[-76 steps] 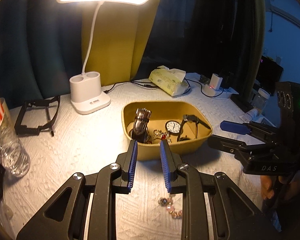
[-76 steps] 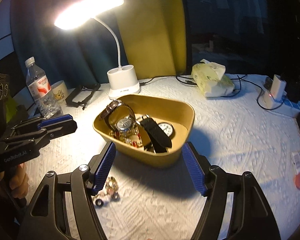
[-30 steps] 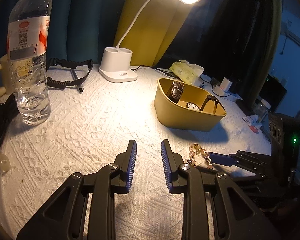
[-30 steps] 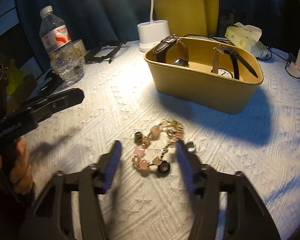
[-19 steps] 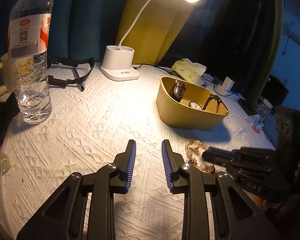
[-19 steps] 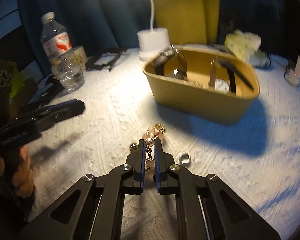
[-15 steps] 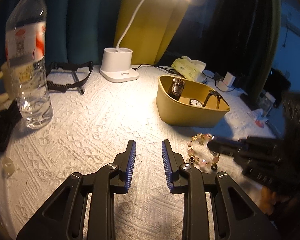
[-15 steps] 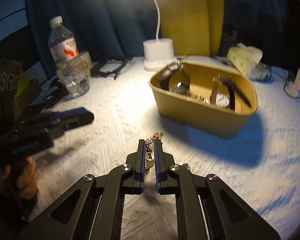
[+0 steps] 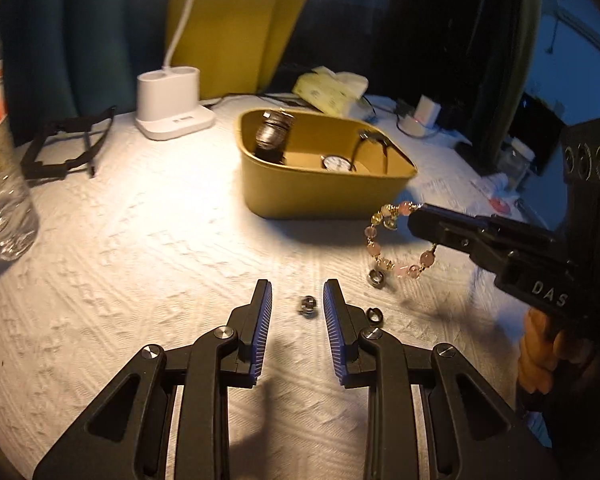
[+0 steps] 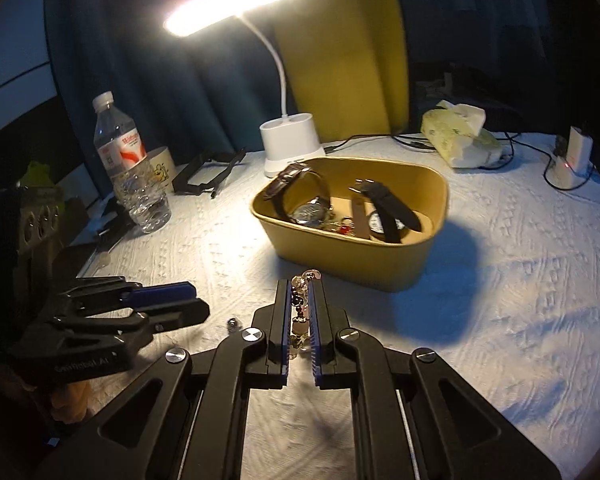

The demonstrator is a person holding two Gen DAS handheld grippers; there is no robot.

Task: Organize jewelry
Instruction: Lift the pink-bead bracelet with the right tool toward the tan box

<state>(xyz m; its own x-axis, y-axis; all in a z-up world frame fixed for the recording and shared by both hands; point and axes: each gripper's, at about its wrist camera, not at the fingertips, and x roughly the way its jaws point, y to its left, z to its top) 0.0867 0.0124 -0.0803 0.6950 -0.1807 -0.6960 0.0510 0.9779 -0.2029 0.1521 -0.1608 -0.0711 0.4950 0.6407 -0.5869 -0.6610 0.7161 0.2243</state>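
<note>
home bedroom desk | desk lamp point(image 10: 236, 0) | curtains point(image 10: 172, 92) | tissue pack point(image 10: 460, 138) | water bottle point(image 10: 128, 168)

One warm desk lamp point(image 10: 236, 4) lights the whole scene; its head glares white, blown out in the right wrist view. The cloth point(image 9: 148, 240) beneath it glows yellow-white, fading to cold blue at the far right. The bin point(image 10: 364, 268) throws a hard dark shadow to its right. Curtains behind stay nearly black. Both views bulge at the edges, with dark corners. The bottle point(image 9: 0, 152) and bracelet point(image 9: 392, 240) look smeared with motion blur.
</note>
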